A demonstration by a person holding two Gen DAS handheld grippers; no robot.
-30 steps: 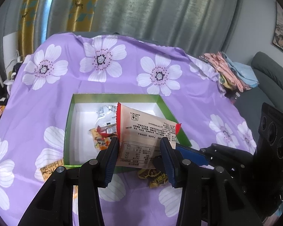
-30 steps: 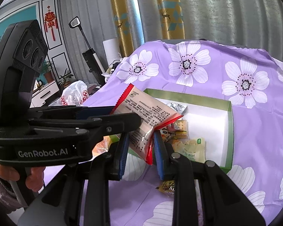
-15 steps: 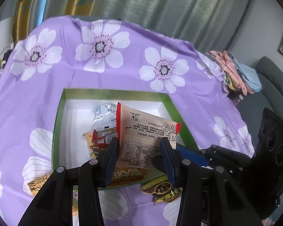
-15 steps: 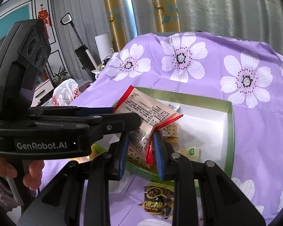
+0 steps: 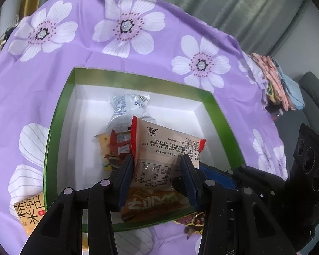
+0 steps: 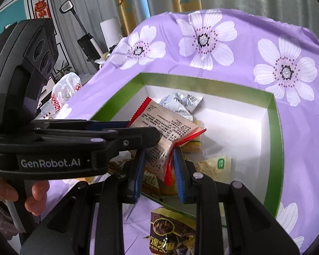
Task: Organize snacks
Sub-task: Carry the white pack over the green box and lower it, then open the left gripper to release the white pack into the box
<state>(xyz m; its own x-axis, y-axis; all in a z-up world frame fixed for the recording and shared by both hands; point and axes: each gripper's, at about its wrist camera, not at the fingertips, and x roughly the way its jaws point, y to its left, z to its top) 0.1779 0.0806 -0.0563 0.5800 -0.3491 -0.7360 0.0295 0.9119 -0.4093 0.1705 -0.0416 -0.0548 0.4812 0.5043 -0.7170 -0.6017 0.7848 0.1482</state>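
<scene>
A beige snack packet with red edges point(image 5: 163, 148) hangs above the green-rimmed white box point(image 5: 59, 114). My left gripper point(image 5: 157, 174) is shut on its lower part. My right gripper point(image 6: 159, 165) is shut on the packet's point(image 6: 168, 127) other end. The box point(image 6: 274, 131) holds a silver packet point(image 5: 125, 106), a red packet point(image 5: 119, 142), a yellow packet point(image 6: 214, 165) and a brown packet point(image 5: 151, 201).
The box sits on a purple flowered cloth point(image 5: 32, 85). An orange packet point(image 5: 29, 210) lies left of the box. A dark packet point(image 6: 172, 231) lies just in front of it. Folded clothes point(image 5: 274, 80) lie at the far right.
Both grippers have moved forward with the beige packet, from in front of the box to over its inside. The grip on the packet is unchanged.
</scene>
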